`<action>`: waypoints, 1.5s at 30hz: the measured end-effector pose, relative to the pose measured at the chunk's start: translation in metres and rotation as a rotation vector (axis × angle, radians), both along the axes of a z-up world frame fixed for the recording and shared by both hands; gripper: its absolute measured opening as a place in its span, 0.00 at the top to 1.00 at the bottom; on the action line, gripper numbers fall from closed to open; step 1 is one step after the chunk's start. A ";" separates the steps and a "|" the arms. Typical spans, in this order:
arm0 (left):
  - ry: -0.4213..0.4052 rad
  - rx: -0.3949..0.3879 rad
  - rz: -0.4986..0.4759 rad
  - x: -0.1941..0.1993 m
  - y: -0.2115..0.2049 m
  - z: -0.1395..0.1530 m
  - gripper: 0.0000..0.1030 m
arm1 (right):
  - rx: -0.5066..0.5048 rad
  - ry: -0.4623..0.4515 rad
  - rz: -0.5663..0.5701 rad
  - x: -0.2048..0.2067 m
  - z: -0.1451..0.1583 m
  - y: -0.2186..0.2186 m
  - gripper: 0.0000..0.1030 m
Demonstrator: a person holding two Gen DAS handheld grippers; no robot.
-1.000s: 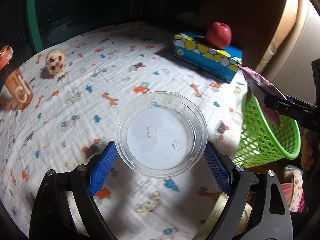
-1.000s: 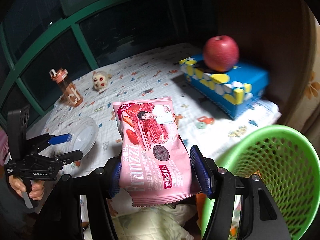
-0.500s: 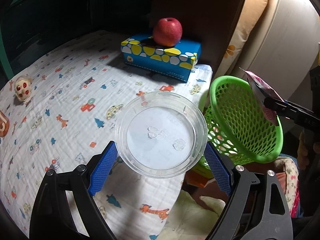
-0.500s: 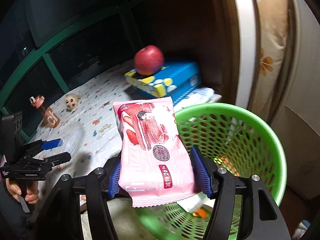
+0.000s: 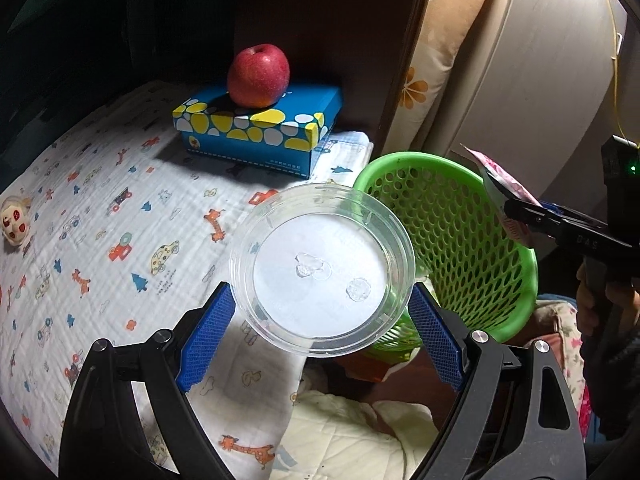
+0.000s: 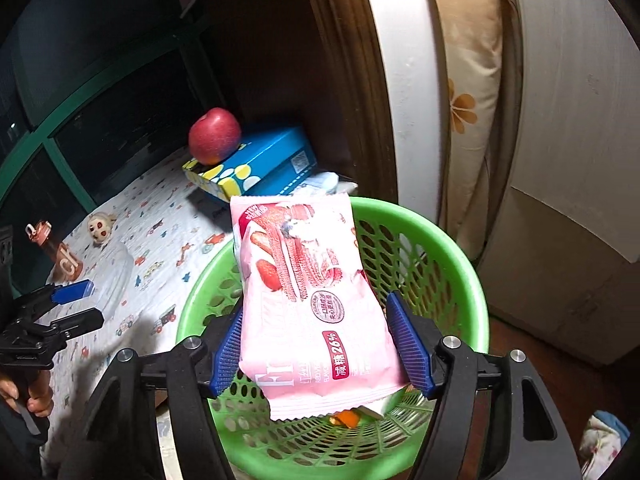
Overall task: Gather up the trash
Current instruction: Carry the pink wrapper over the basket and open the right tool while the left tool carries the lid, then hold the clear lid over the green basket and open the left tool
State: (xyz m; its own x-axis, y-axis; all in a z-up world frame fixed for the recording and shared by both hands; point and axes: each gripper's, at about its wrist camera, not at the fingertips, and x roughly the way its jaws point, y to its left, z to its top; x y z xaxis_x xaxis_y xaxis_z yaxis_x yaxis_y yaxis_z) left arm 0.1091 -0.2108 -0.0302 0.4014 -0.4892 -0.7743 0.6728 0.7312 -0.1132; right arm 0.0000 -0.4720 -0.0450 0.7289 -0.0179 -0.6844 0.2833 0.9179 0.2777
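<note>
Presently the right gripper [image 6: 320, 344] jaws are opening — the pink snack wrapper [image 6: 308, 292] sits loosely between them, over the green basket [image 6: 452, 264]: light, limp, slick film. The left gripper [image 5: 320, 332] pinches the clear plastic lid [image 5: 320, 268] across its rim — thin, springy.

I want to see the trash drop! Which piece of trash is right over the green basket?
The pink snack wrapper, between the right gripper's opening jaws. The clear plastic lid in the left gripper sits beside the green basket.
</note>
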 end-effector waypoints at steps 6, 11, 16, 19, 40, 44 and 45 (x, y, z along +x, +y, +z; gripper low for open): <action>-0.001 0.001 -0.023 -0.002 -0.015 0.003 0.17 | 0.007 -0.003 -0.022 -0.004 -0.003 -0.009 0.28; 0.003 0.004 -0.036 -0.003 -0.024 0.002 0.17 | 0.010 -0.014 -0.031 -0.009 -0.001 -0.013 0.26; 0.003 0.008 -0.057 -0.006 -0.038 0.002 0.17 | 0.008 -0.025 -0.035 -0.015 0.004 -0.016 0.25; 0.004 0.012 -0.072 -0.007 -0.048 0.002 0.17 | 0.005 -0.036 -0.040 -0.020 0.008 -0.020 0.24; 0.088 0.065 -0.158 -0.021 -0.117 -0.027 0.16 | 0.037 -0.126 -0.118 -0.065 0.025 -0.044 0.22; 0.111 0.067 -0.170 -0.022 -0.131 -0.032 0.16 | 0.048 -0.147 -0.132 -0.073 0.028 -0.049 0.21; 0.120 0.062 -0.180 -0.023 -0.135 -0.033 0.16 | 0.054 -0.153 -0.136 -0.076 0.028 -0.051 0.21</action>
